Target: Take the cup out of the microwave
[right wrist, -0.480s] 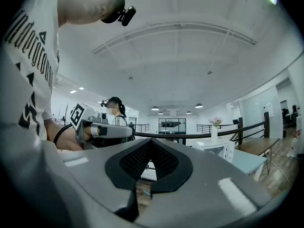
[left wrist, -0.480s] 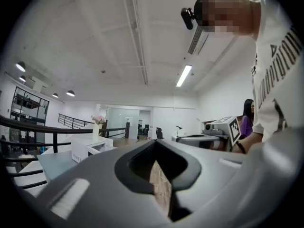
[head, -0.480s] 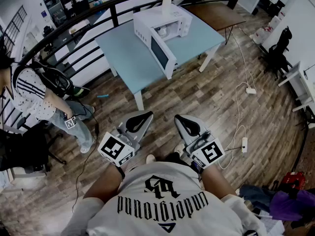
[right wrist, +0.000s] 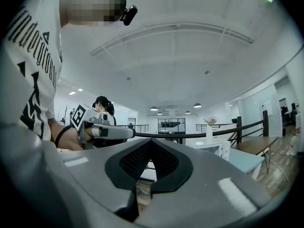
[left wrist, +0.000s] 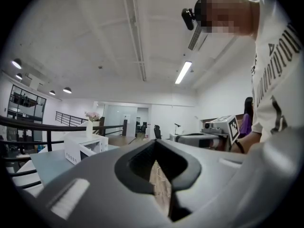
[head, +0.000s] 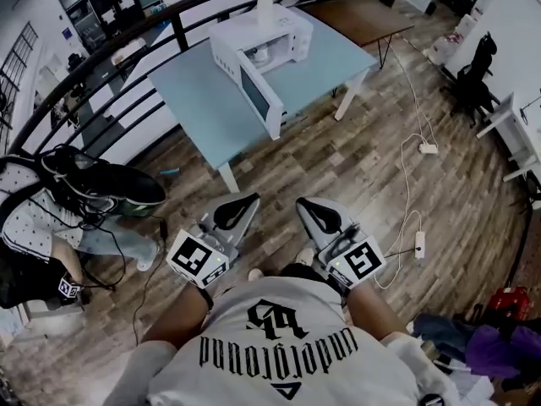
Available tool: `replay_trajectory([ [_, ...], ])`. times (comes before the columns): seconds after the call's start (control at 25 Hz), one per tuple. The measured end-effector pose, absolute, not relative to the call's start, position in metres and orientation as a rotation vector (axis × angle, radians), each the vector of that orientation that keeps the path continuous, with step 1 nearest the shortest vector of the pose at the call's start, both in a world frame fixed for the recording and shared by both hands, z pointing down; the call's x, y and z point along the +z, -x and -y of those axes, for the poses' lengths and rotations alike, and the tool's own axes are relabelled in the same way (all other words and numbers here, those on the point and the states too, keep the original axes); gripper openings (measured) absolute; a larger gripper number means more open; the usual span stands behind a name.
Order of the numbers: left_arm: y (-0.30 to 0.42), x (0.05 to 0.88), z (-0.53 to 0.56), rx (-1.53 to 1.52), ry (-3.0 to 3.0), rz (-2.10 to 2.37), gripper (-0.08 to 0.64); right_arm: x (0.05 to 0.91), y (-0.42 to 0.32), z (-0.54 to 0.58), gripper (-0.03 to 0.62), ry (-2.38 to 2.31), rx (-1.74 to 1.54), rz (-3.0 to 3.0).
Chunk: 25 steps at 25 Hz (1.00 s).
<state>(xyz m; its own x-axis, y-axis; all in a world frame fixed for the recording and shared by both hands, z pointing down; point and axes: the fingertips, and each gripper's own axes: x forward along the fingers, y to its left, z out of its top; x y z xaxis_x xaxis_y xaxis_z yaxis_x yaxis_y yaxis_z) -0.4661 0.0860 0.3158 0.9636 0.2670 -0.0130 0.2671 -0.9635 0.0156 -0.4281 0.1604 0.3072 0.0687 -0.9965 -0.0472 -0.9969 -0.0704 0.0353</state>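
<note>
A: Position of the tongs?

B: Both held level, close in front of the person's white printed T-shirt (head: 279, 345). Left gripper (head: 247, 199) and right gripper (head: 304, 203) sit side by side over the brown wood-plank floor (head: 363, 167), well apart from the table.

A: Jaws?

B: Left: clenched, tips meeting, nothing between them, only floor seen through the slit lower down. Right: the same, clenched on nothing.

A: The cup?

B: Far ahead. White box-shaped microwave (head: 283, 36) stands on a pale blue rectangular table (head: 203, 91), its dark-glass door (head: 256, 98) swung wide open toward the near edge. The cup (head: 259, 55) shows only as a small pale shape inside the open cavity, too small to make out further.

A: Anything else noted?

B: White vase of pink flowers (head: 267, 2) just behind the microwave. Black curved metal railing (head: 127, 57) beyond the table. A second person in a striped top (head: 38, 218) bent over at the left. White power strip (head: 419, 244) with its cable on the floor at the right.
</note>
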Motion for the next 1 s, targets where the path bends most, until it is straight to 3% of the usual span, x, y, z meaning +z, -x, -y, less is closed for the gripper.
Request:
replay_trajectory([
  [0.52,0.326,0.316,-0.137,-0.012,-3.084,-0.41,0.05,0.31,0.291,-0.218,0.0,2.264,0.056,-2.195],
  [1.0,0.25,0.34,-0.161,0.069,-3.084,-0.431,0.049,0.319,0.208,-0.251,0.0,2.316,0.026,-2.137],
])
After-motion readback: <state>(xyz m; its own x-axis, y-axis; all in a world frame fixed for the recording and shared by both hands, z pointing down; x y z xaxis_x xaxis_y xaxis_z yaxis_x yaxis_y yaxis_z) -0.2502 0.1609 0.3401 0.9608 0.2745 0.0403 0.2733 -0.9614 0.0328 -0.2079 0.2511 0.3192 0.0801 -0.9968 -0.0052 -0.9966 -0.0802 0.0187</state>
